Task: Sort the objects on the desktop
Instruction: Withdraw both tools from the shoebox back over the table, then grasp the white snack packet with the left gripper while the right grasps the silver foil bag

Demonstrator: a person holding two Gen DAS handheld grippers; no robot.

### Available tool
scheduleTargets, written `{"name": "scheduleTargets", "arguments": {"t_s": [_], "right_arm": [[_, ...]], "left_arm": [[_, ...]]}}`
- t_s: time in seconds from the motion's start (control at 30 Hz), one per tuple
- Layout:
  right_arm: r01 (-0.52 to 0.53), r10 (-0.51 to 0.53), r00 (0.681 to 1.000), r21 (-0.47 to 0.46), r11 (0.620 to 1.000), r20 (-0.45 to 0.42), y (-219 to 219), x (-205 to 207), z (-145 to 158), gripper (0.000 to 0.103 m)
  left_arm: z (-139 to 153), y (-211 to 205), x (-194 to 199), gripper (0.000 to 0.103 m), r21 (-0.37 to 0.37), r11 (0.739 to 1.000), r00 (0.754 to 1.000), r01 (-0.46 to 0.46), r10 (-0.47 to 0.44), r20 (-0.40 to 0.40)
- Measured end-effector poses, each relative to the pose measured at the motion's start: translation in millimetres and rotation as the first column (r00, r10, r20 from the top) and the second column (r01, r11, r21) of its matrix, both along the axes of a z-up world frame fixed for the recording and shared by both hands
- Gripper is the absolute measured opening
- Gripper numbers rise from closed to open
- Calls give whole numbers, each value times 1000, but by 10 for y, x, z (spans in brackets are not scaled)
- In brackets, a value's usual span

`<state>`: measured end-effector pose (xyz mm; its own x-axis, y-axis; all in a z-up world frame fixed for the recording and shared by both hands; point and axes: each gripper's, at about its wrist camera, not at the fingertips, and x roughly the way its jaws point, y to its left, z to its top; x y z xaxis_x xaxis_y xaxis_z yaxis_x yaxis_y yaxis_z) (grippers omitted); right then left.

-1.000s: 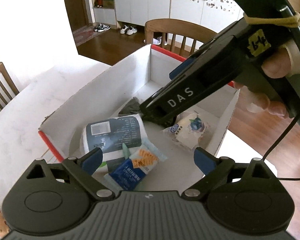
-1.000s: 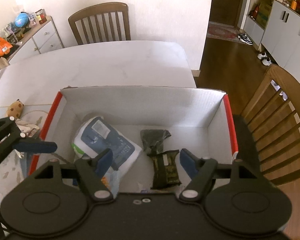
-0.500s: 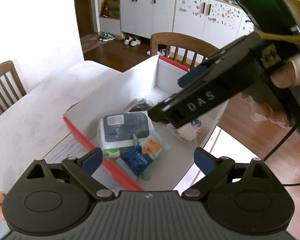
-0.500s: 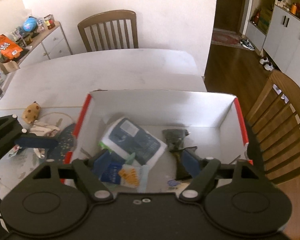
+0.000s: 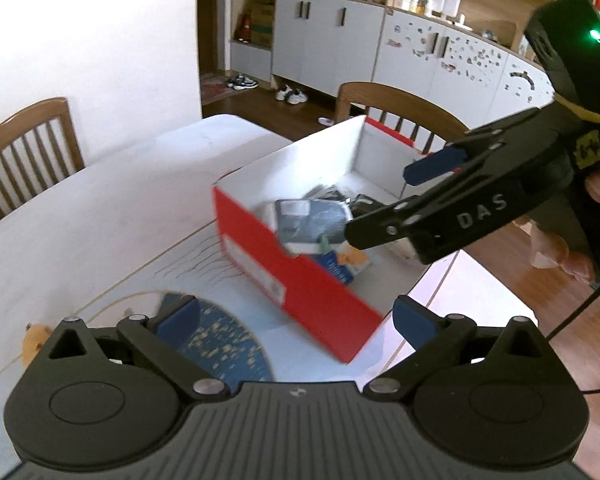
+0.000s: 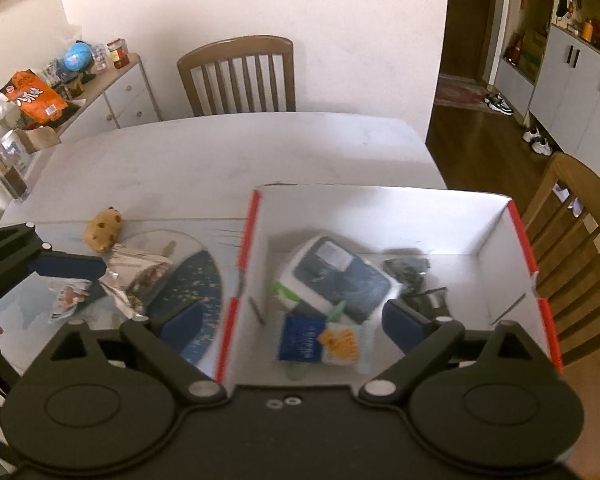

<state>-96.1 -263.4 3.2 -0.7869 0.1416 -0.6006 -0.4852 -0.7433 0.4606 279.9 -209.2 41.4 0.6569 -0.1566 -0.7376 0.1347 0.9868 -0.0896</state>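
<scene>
A red-and-white cardboard box (image 6: 380, 216) sits on the white bench (image 6: 228, 152), near its edge beside a wooden chair (image 6: 576, 216). Inside lie a white-and-dark-blue pack (image 6: 340, 276), a blue cracker packet (image 6: 320, 340) just in front of it, and dark wrappers (image 6: 414, 276) to the right of the pack.

The right claw (image 6: 294, 320) hangs above the box, its jaws opening wide with nothing clamped between them; the packets show below the gap. In the left wrist view it reaches in from the right (image 5: 384, 204), gripped by a hand (image 5: 572, 248).

The left claw (image 5: 296, 316) stands apart and empty, over the box's red side wall and a blue patterned mat (image 5: 224, 344). Left of the box on the bench lie a crumpled silver wrapper (image 6: 136, 276), a small snack packet (image 6: 66, 300) and a cookie-shaped toy (image 6: 102, 228).
</scene>
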Motion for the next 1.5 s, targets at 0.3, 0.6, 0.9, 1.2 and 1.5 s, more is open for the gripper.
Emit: {"name": "scheduleTargets", "arguments": {"t_s": [0.3,0.6,0.9,1.2,1.5], "right_arm": [[-3,3,1000,8,1000,-11,-460,-260,161,98],[-1,1,1000,-1,1000,-14,-803,-495,250,98],[-22,22,1000,25,999,1,-1062,-743,302,98],[-43,43,999,18,999,18,-1187,-1017,263,98],[-71,71,997,8,997,30,-1219,-1345,218,98]], "left_arm": [[-47,459,-402,103,-1,999,998,-53,53,17],[-120,893,-753,103,-11,995,995,-101,101,12],[-335,1360,-1127,103,-45,983,984,-180,179,-11],[-544,1647,-1292,103,-45,969,970,-241,240,-31],[-807,1827,-1295,103,-11,961,960,-276,275,-43]]}}
